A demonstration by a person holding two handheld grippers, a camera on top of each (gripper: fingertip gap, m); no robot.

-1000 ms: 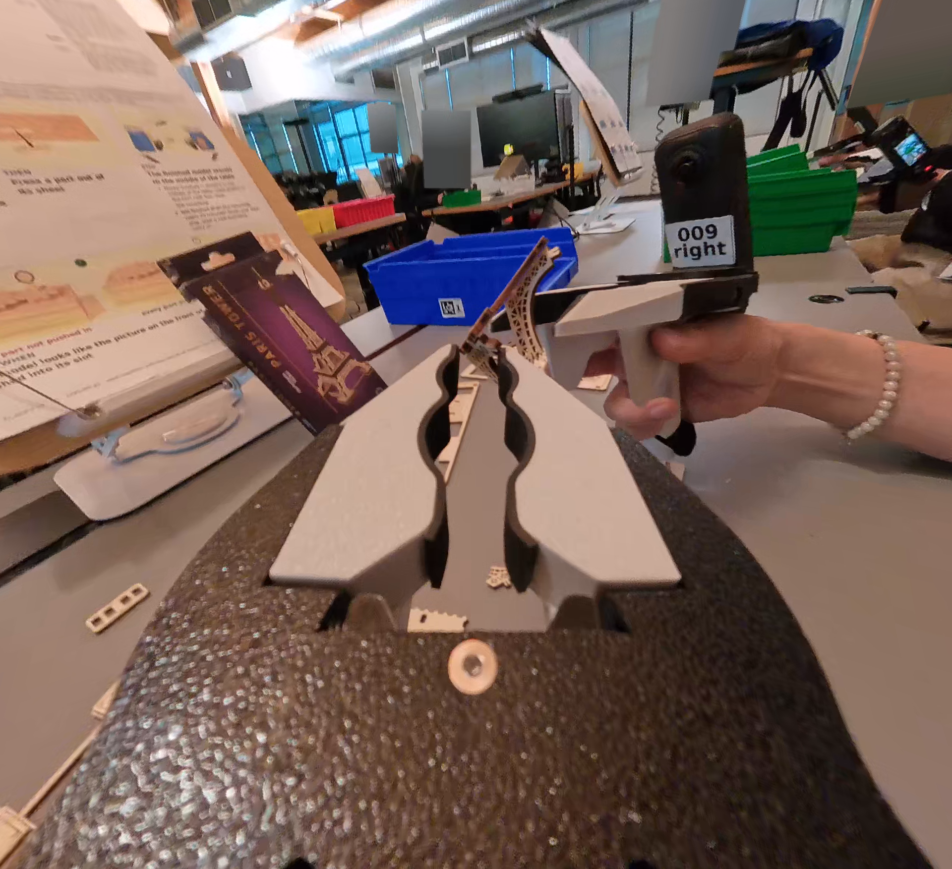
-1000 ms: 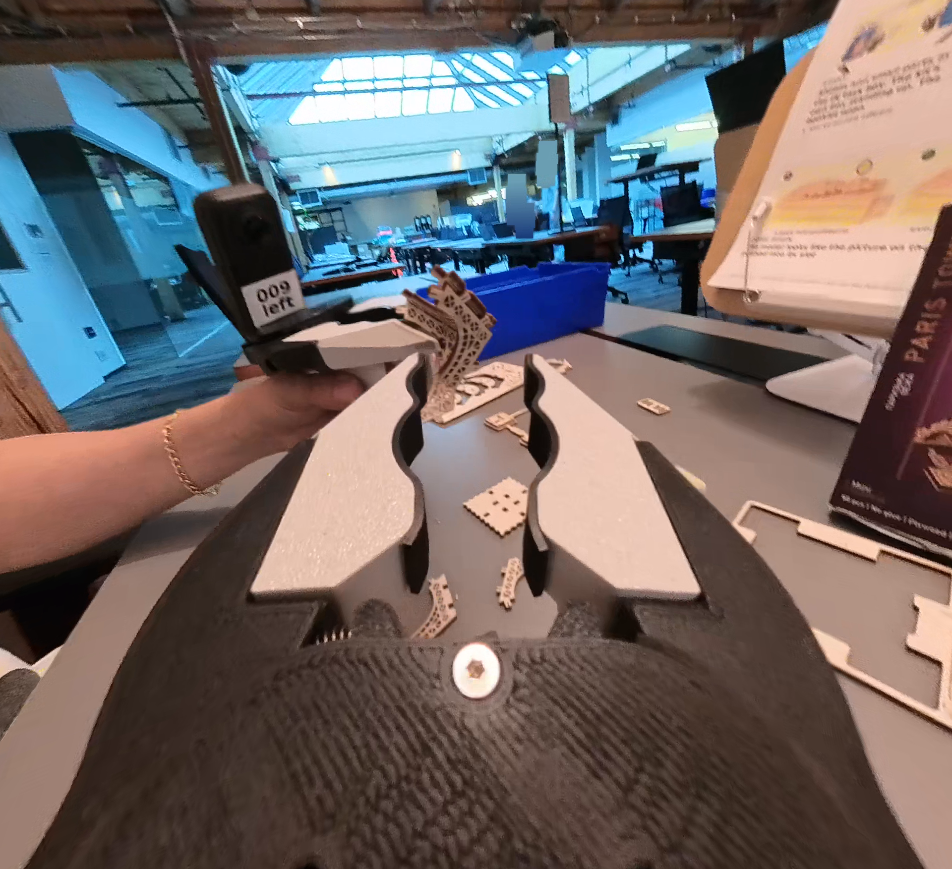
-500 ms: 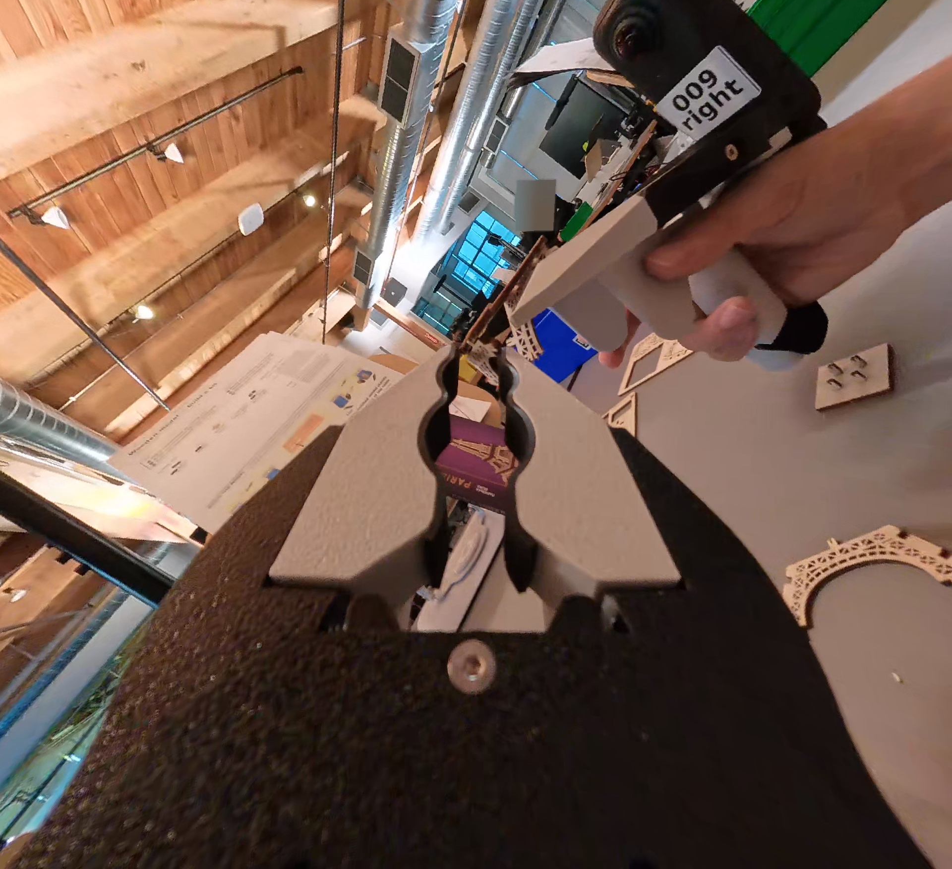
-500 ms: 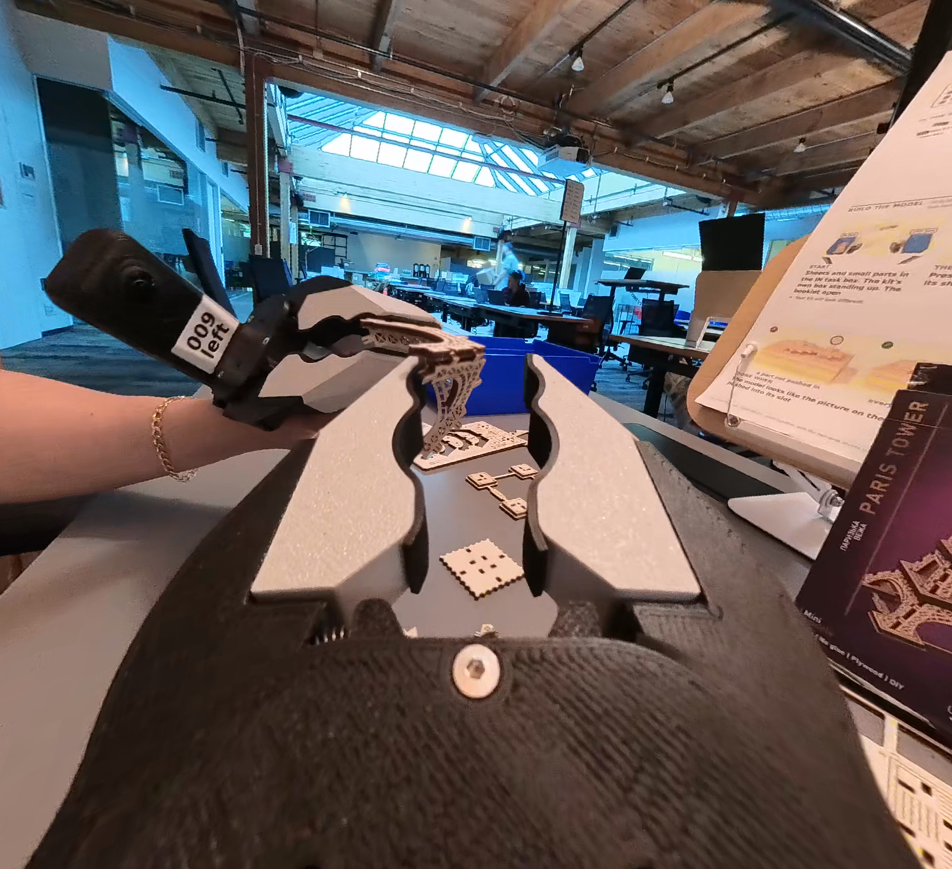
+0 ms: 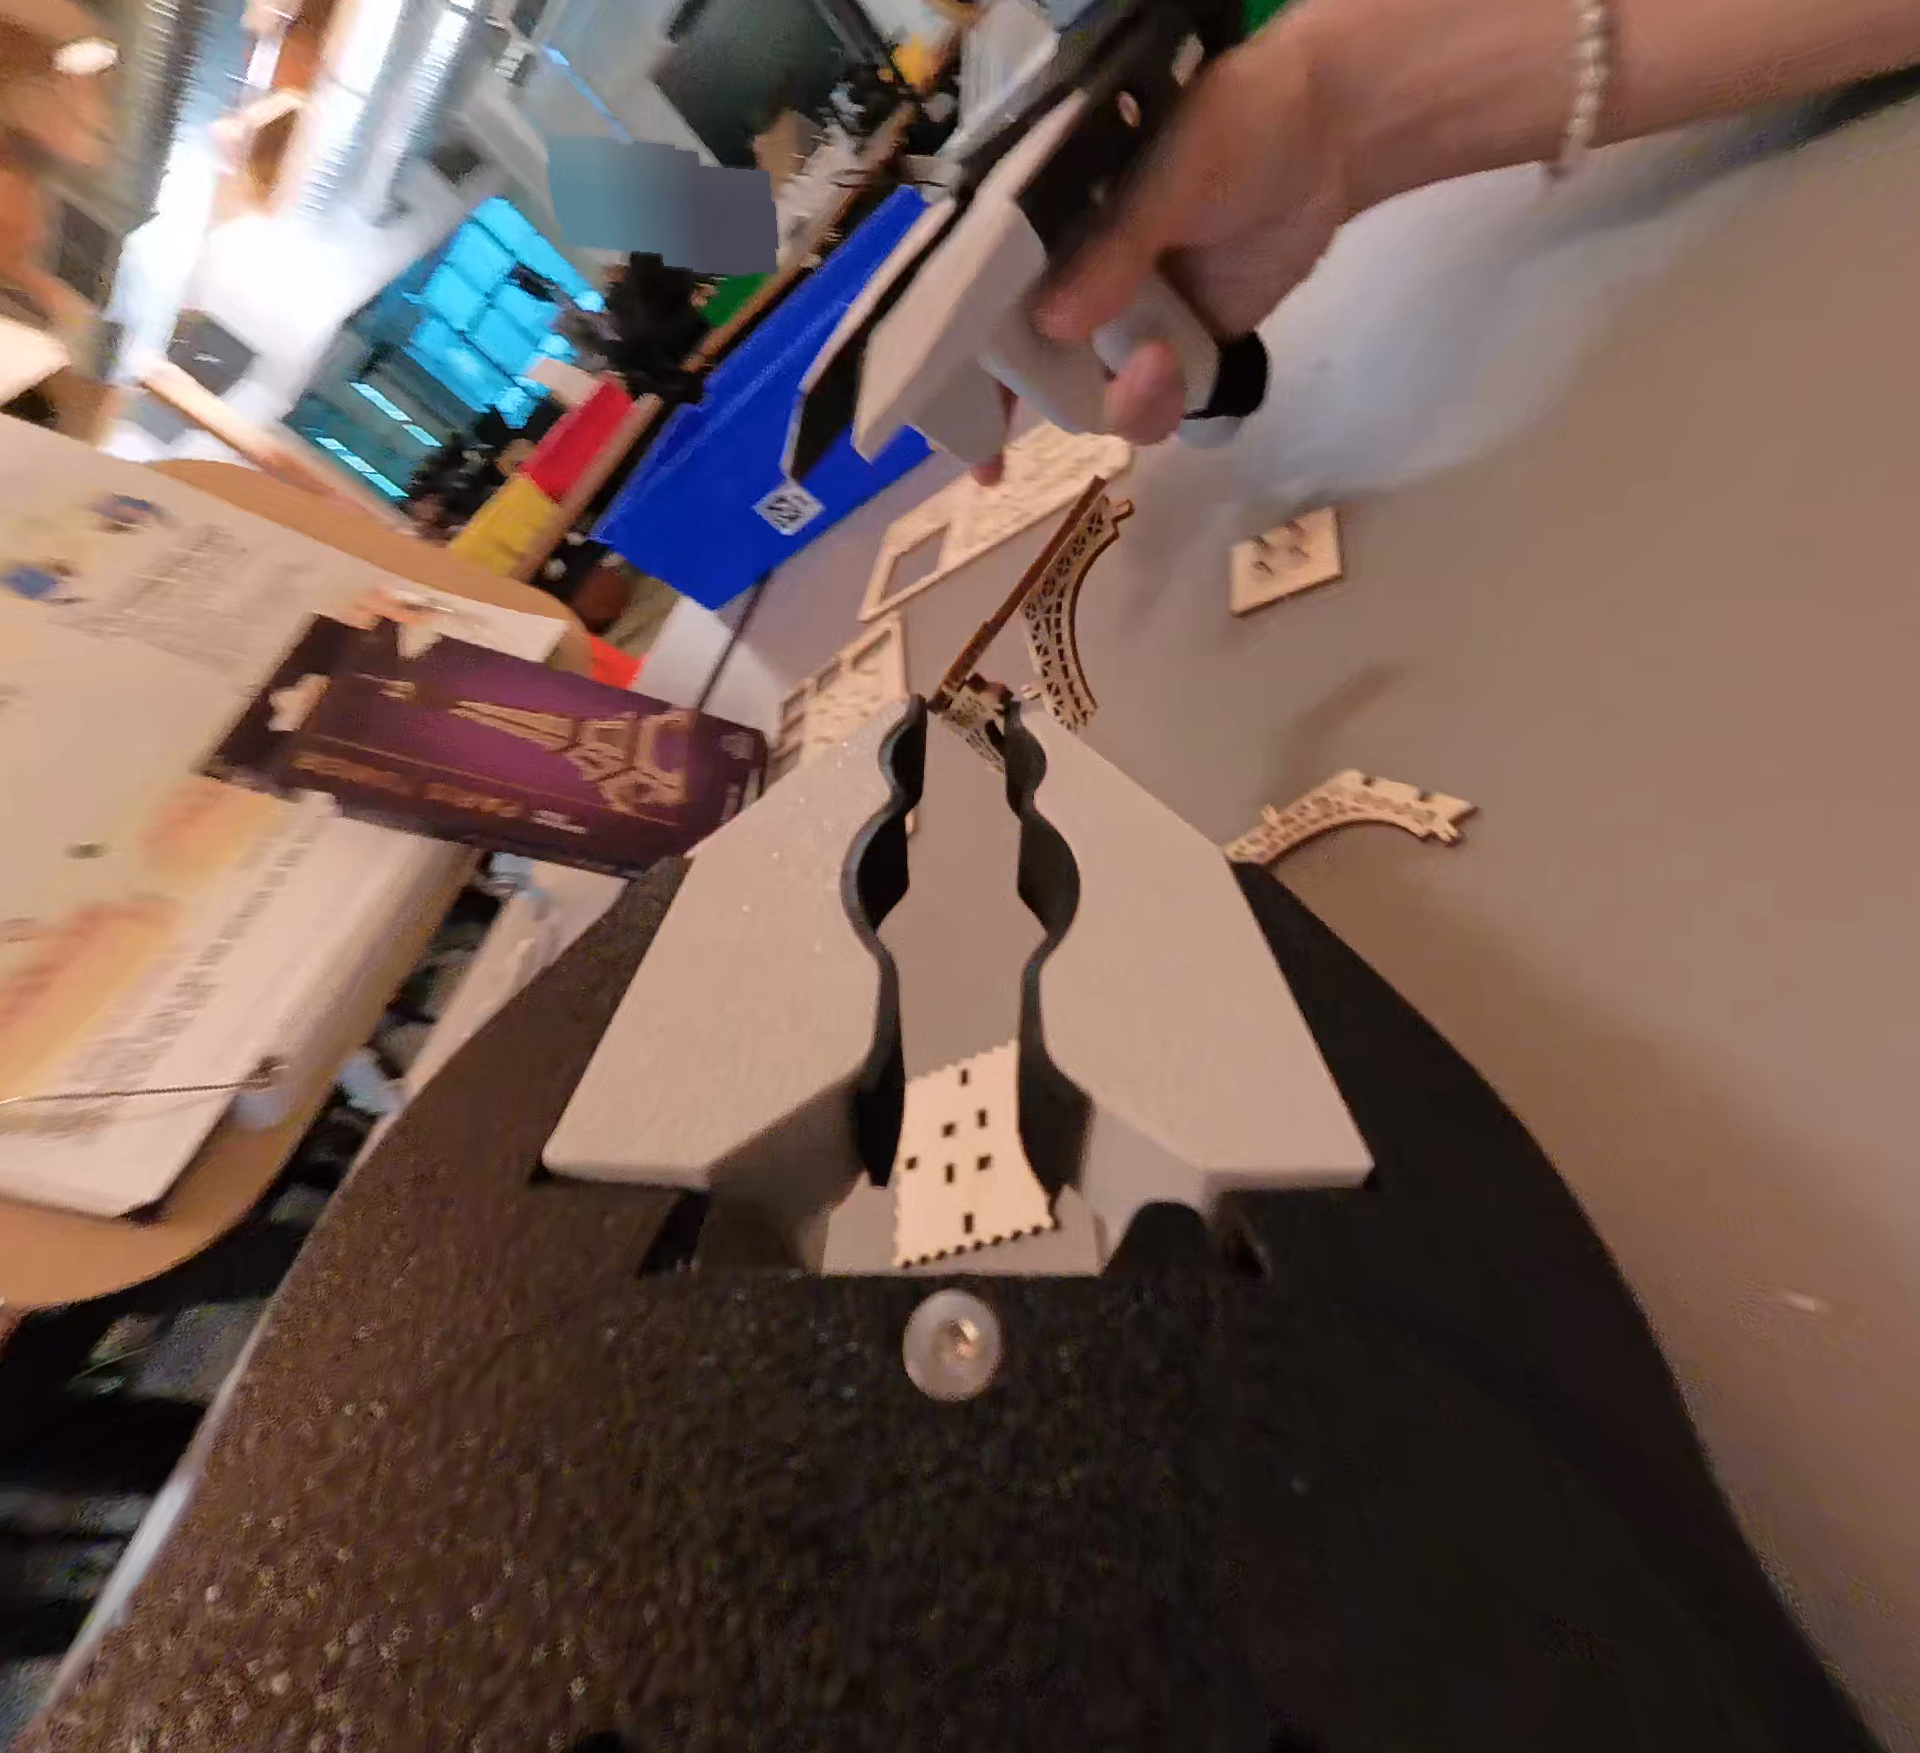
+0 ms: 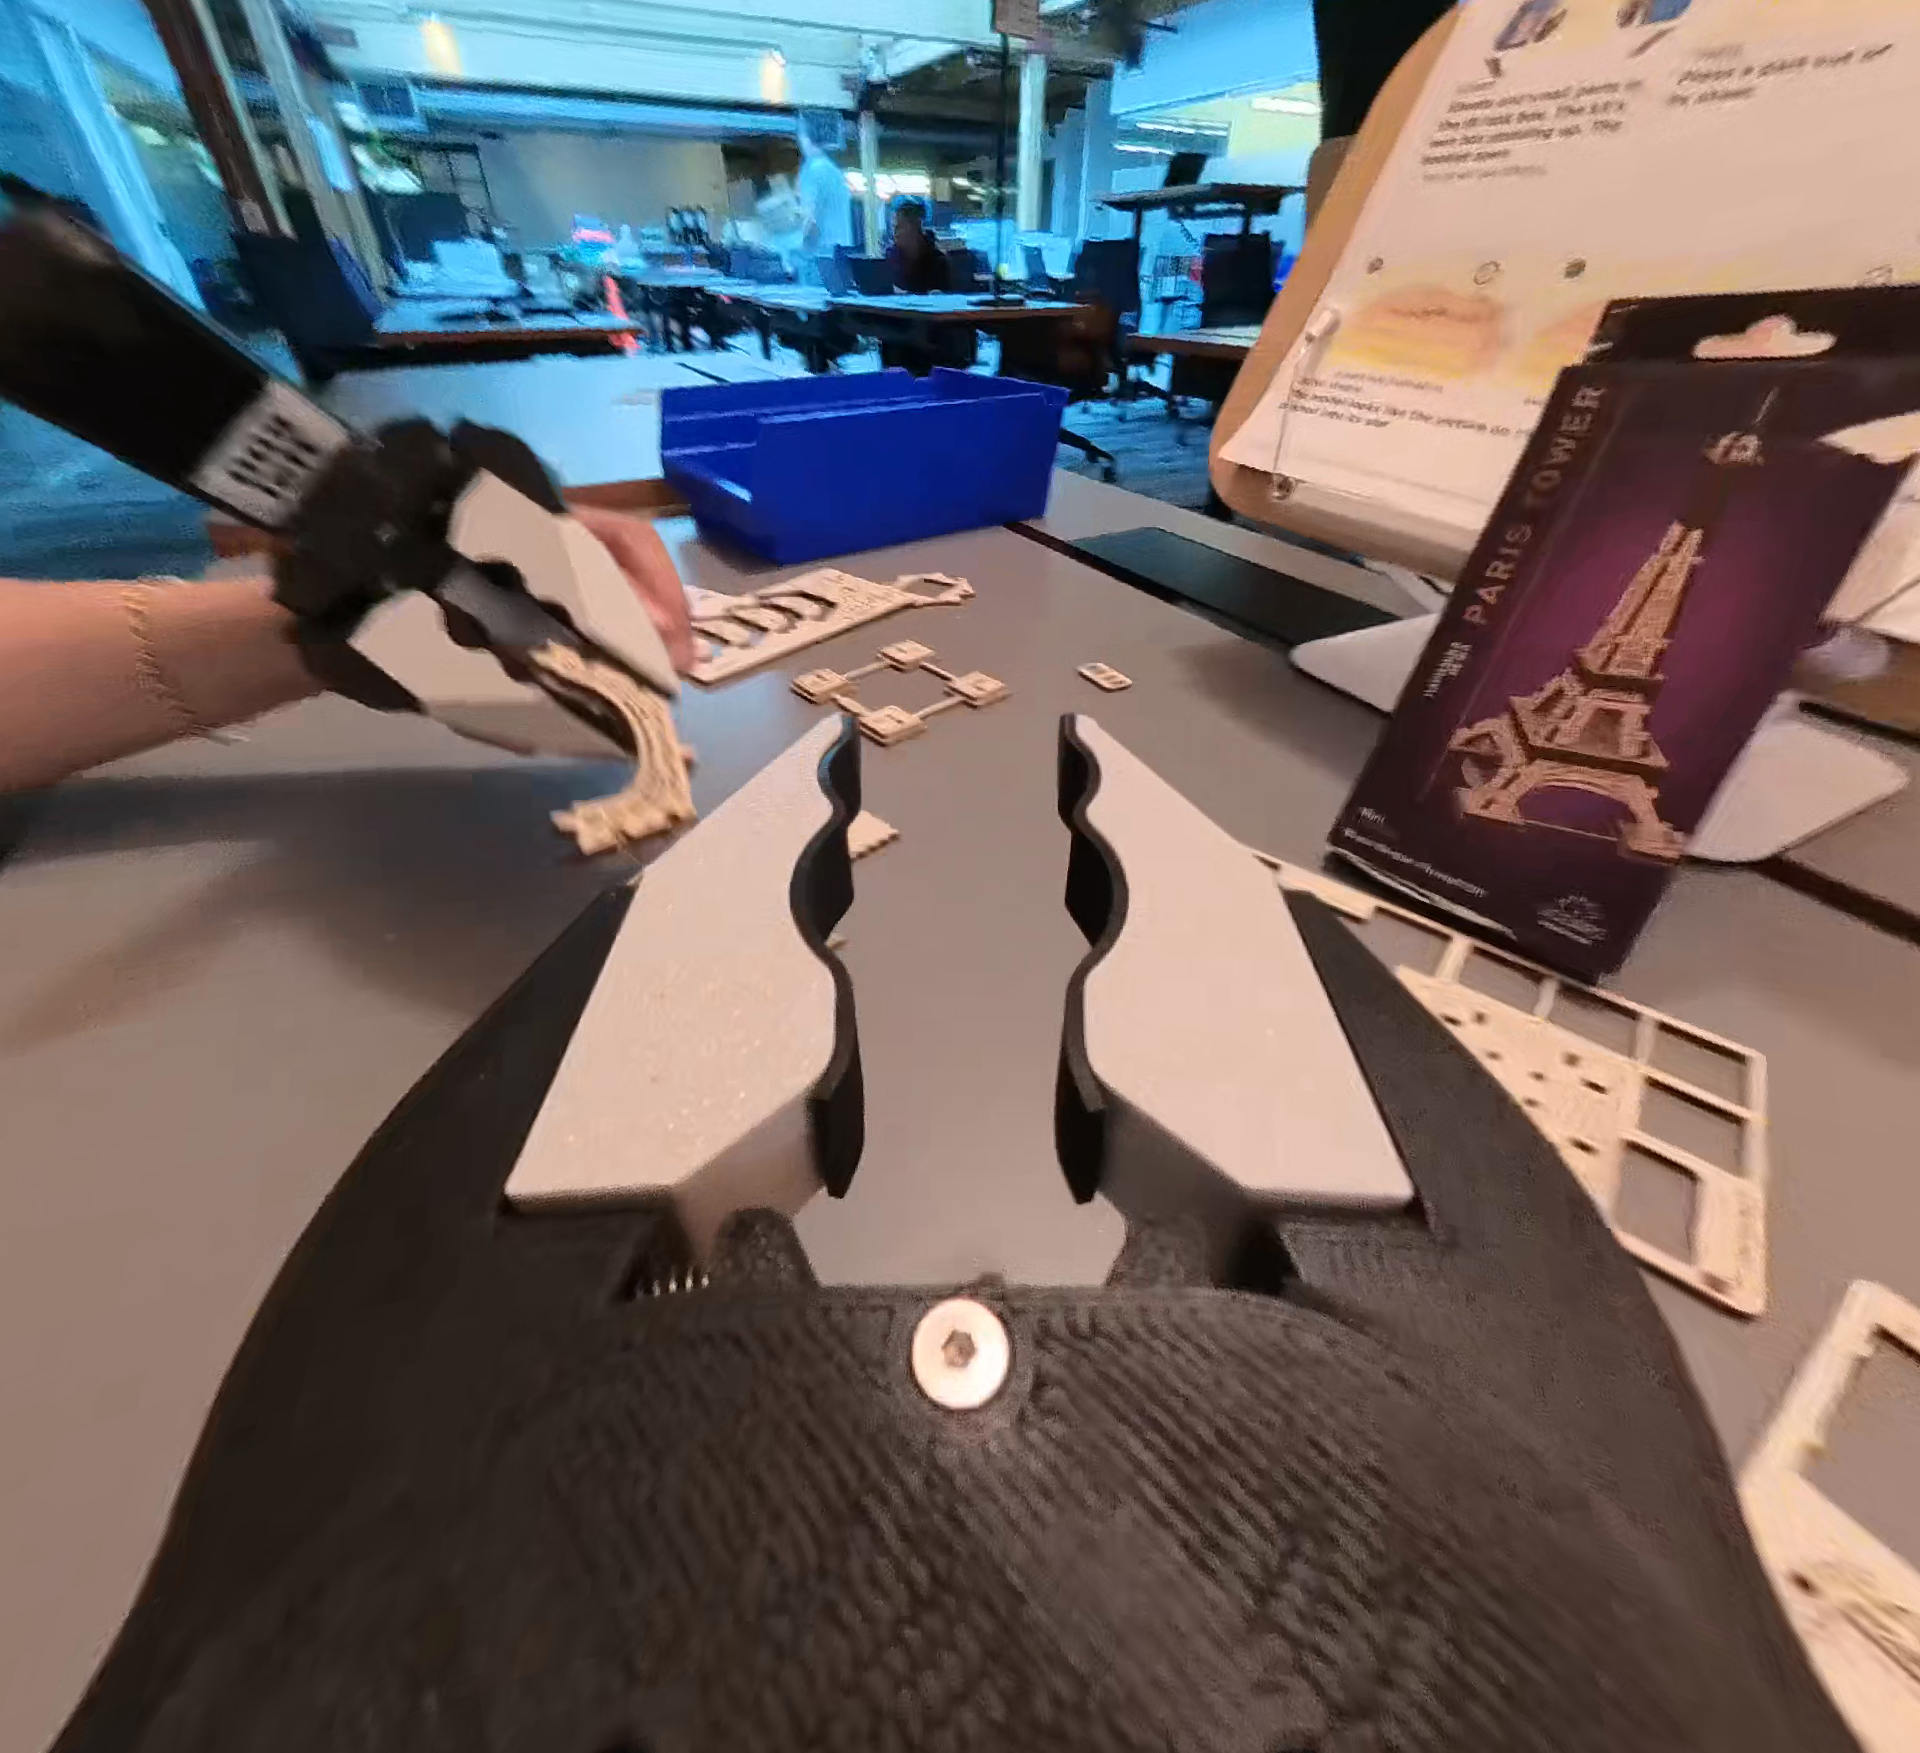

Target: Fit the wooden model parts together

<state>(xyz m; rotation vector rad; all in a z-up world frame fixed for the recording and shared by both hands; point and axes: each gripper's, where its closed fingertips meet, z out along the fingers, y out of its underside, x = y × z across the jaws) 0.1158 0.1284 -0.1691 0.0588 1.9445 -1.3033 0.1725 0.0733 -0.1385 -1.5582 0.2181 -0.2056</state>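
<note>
— What can't you make out from my side?

— My left gripper is smeared by motion in the right wrist view, and its fingers cover the upper end of the curved lattice piece they hold.

— And the other camera?

— The instruction sheet is blurred and cut by the left edge. The square slotted plate is partly hidden behind my fingers; it perhaps lies on the table.
</note>
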